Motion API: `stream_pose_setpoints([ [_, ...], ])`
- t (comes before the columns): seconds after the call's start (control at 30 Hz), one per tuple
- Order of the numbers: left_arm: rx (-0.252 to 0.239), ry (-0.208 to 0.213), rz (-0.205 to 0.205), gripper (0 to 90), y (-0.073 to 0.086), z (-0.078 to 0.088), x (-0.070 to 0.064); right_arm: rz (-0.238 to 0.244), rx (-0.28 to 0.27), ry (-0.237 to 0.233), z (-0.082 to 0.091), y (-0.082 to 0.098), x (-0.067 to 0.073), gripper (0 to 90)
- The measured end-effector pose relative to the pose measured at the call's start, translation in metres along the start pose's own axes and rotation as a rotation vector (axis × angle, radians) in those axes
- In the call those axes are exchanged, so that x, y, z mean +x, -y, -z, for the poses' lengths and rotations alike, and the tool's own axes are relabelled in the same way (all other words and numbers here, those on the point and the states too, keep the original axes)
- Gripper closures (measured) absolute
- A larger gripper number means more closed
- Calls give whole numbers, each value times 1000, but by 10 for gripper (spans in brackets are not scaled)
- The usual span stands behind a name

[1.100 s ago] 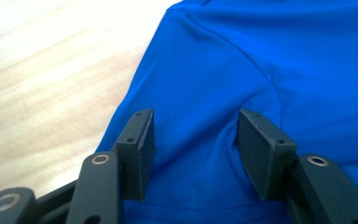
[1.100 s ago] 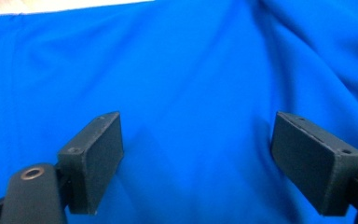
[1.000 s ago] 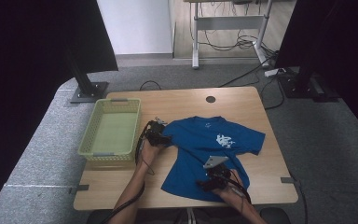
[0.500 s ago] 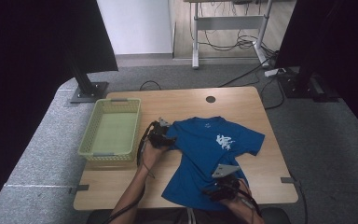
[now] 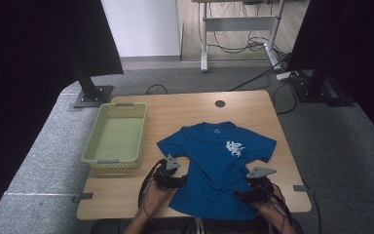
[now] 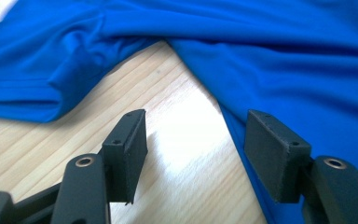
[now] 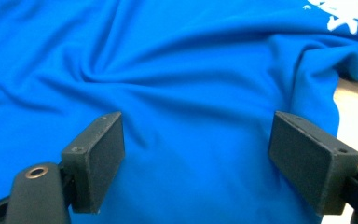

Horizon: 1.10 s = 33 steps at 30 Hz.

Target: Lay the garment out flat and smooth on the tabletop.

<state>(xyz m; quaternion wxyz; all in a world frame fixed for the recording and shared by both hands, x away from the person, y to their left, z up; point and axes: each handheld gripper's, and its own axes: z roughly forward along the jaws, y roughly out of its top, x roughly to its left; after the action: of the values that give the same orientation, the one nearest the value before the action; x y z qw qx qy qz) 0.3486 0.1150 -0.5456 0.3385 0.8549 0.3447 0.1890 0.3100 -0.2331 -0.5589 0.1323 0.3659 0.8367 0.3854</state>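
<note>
The pale wood-grain counter (image 5: 185, 109) is rectangular with rounded corners. A blue T-shirt (image 5: 219, 165) of smooth, softly creased knit lies flat on its near half, a white print on the chest. A light green lattice plastic basket (image 5: 117, 136) sits just left of it. The left gripper (image 5: 173, 179) is at the shirt's left edge; its jaws have just been opening and stand apart over bare wood, gripping nothing. The right gripper (image 5: 246, 194) hovers over the fabric, jaws wide apart, holding nothing.

One T-shirt (image 5: 219, 168), one basket (image 5: 90, 151), two claws.
</note>
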Motion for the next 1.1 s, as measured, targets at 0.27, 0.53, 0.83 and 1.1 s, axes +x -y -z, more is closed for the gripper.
stream_pose_setpoints([
  [0.27,33,-80,46,390,27,32,-4,-8,10,42,15,14,6,181],
  [0.53,32,-61,55,370,21,44,6,-34,18,44,31,14,10,182],
  [0.83,-46,36,72,293,-46,-15,30,-68,-51,119,8,-28,-33,151],
  [1.1,7,-4,112,285,-48,-58,45,-120,42,188,-34,-40,-66,135],
])
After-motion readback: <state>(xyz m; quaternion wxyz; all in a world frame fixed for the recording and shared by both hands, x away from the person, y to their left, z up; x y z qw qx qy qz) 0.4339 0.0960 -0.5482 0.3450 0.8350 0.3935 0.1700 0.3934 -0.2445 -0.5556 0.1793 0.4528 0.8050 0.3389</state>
